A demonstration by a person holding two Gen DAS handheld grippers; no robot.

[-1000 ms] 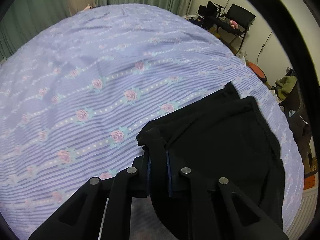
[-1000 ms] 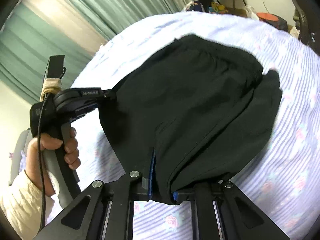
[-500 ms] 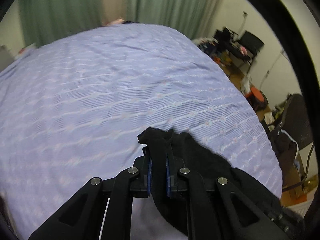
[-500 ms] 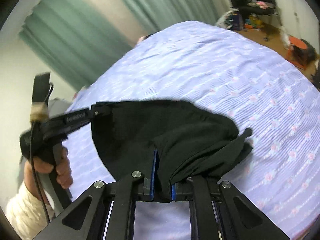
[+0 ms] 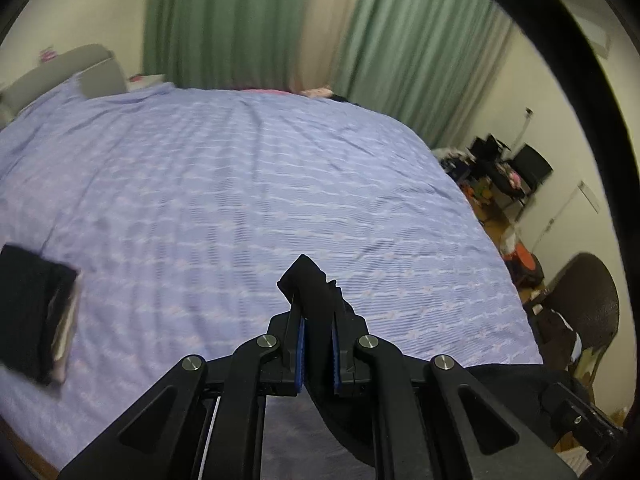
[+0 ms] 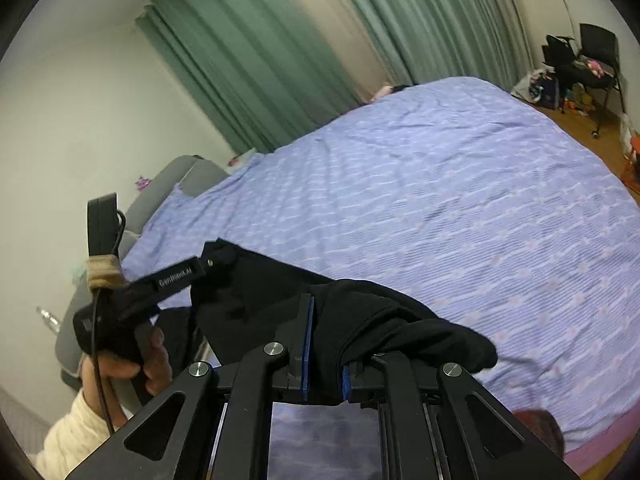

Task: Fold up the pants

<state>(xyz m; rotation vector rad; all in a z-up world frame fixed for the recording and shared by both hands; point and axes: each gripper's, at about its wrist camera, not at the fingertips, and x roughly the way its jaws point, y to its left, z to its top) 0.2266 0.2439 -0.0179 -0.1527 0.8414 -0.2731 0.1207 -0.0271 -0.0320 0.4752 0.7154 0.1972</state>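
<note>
The black pants (image 6: 280,300) hang in the air between my two grippers, lifted off the bed (image 6: 460,200). My left gripper (image 5: 316,312) is shut on one edge of the pants (image 5: 308,284), which stick up between its blue pads. My right gripper (image 6: 326,344) is shut on another bunch of the pants, and the cloth drapes over its right finger. In the right wrist view the left gripper (image 6: 208,260) shows at the left, held by a hand, with the pants stretched from it to mine. Most of the hanging cloth is hidden below both cameras.
The bed (image 5: 260,184) has a lilac flowered cover. A folded dark garment (image 5: 36,316) lies on the bed at the left. A grey headboard (image 6: 176,176) stands at the far end. Green curtains (image 5: 240,20) hang behind. Chairs and clutter (image 5: 516,172) stand at the right.
Both grippers have risen with the pants, lifting them off the bed. The views have tilted up toward the curtains, and the pants are now bunched between the grippers.
</note>
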